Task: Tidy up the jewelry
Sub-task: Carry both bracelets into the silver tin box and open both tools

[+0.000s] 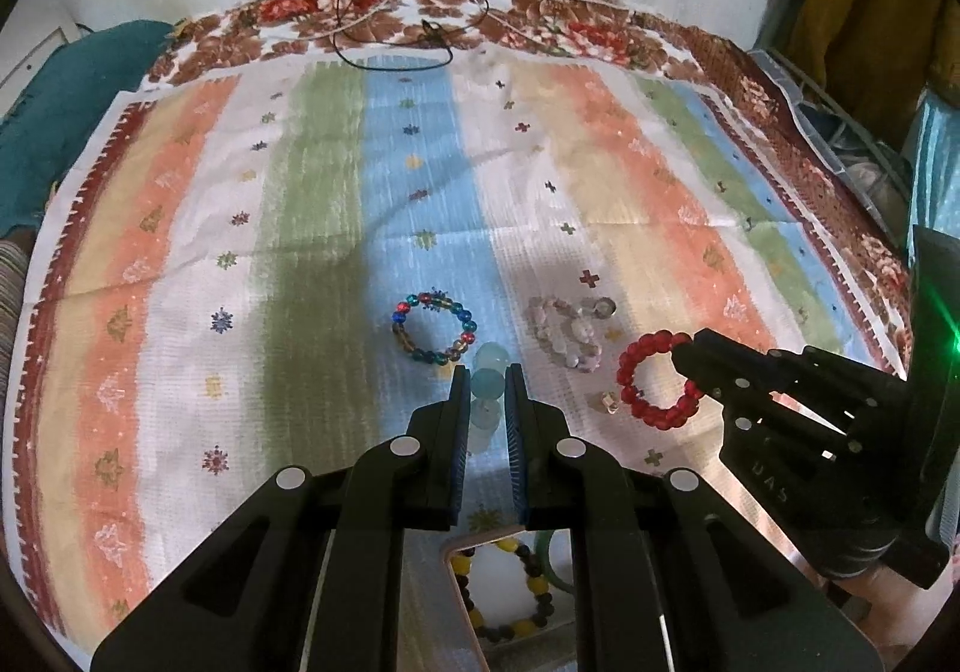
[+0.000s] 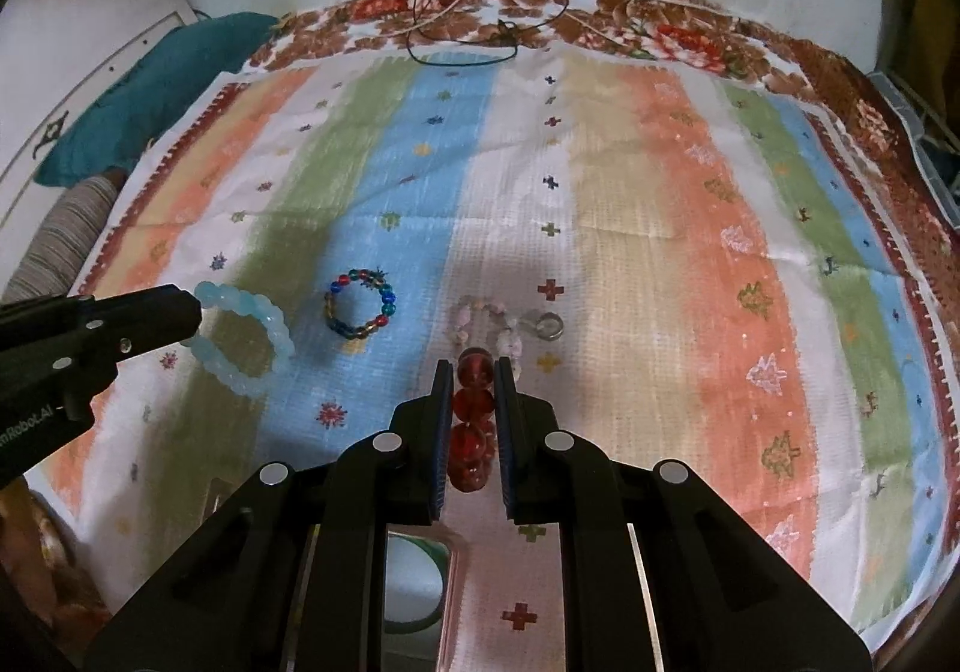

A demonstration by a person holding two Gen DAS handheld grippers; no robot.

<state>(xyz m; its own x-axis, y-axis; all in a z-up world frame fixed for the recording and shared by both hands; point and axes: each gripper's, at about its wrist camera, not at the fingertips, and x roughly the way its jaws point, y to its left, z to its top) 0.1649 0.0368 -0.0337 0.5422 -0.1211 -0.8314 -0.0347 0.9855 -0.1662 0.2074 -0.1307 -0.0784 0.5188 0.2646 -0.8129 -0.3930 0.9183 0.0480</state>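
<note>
Where the two views began, nearest the cameras, a pink-rimmed tray (image 1: 456, 570) lay on the striped cloth (image 1: 312, 228), holding a yellow-and-dark bead bracelet (image 1: 480, 612) and a green bangle (image 1: 549, 564); it sat below and behind both sets of fingers, closer to the left gripper (image 1: 487, 390). That gripper was clamped on a pale blue bracelet (image 2: 246, 339), its ring hanging edge-on between the fingers in the left wrist view and opening forward, away from the tray. The right gripper (image 2: 474, 372) was clenched on a red bracelet (image 1: 657, 378), gripped at one side of the ring, its beads running in a line along the finger axis in the right wrist view. Whether either bracelet was lifted off the cloth or resting on it could not be told. Next out, loose on the cloth: a multicoloured bracelet (image 1: 435, 327) just ahead of the left gripper; a pale pink-and-white bracelet (image 1: 564, 333) between the two grippers; a small ring (image 1: 603, 307) touching or just beside it; a small clear piece (image 1: 609, 402) near the red bracelet, too small to name. Farthest: dark cords (image 1: 390, 36) trailing over the flowered border (image 1: 588, 30) by the wall. Judged: both held pieces needed carrying back toward the tray.
</note>
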